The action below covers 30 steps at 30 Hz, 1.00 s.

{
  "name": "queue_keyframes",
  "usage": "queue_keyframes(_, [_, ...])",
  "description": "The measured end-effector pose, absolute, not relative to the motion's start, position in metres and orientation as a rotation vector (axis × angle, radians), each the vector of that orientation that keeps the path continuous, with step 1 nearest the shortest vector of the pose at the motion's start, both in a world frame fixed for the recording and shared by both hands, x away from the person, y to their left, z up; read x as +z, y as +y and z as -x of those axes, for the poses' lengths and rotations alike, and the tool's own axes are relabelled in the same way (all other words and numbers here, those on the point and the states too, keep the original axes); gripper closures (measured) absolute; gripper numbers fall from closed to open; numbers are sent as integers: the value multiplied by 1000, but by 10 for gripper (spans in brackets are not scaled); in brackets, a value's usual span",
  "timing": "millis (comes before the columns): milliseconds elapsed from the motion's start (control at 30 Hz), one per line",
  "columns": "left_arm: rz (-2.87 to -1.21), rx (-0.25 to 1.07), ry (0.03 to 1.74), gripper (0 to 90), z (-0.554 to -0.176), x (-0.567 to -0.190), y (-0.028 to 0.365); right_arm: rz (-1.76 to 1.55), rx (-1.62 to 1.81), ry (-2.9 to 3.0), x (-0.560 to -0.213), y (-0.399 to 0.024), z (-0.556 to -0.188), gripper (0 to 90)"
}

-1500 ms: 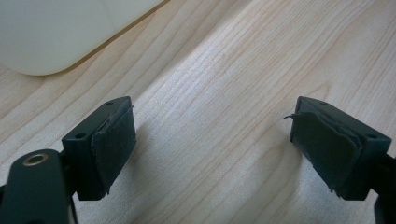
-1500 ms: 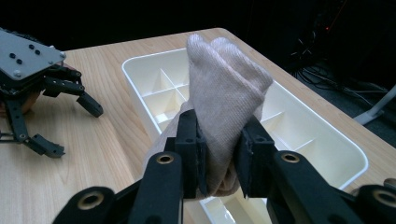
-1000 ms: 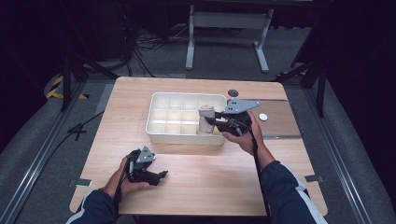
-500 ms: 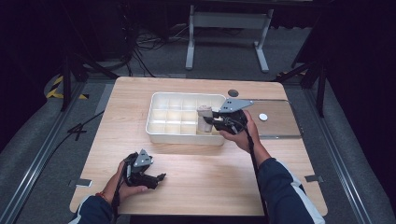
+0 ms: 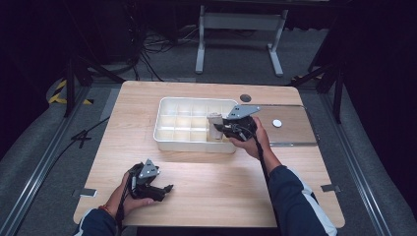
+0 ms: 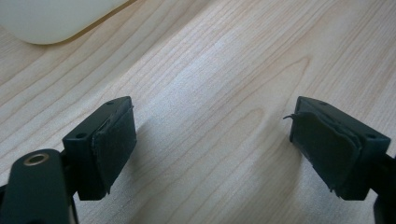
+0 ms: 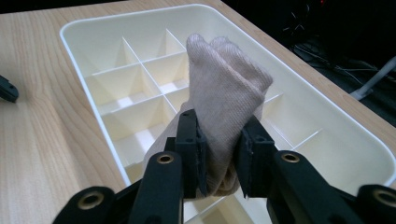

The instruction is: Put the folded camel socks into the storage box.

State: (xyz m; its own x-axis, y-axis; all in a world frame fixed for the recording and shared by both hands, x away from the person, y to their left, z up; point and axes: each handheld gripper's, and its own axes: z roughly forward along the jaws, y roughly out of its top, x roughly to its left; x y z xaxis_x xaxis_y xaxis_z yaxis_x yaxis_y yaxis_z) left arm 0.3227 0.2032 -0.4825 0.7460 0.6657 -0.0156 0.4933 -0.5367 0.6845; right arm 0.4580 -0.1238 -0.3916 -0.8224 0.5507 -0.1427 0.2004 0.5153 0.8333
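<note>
Rolled beige sock (image 7: pixel 224 93) sat clamped between the jaws of the right gripper (image 5: pixel 222 127), held over the right-hand compartments of the white divided tray (image 5: pixel 162 118); against 1 s earlier it had edged slightly lower toward the near row, so a drop into a cell looked close. Left gripper (image 5: pixel 164 189) lay low on the wooden table (image 5: pixel 216 196) near the front edge, jaws wide apart and empty, having slid a little nearer the person.

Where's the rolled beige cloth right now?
The rolled beige cloth is pinched in the right gripper, held over the right end of the white divided tray, seen mid-table in the high view.
</note>
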Motion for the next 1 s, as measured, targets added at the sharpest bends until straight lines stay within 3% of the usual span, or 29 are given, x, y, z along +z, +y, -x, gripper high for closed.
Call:
queue_keyframes(467, [-2248, 322, 869, 146, -323, -483, 203, -607, 1130, 2449, -418, -114, -463, 727])
queue_keyframes(1000, [-2250, 323, 867, 146, -323, -483, 203, -649, 1066, 2586, -423, -109, -474, 715])
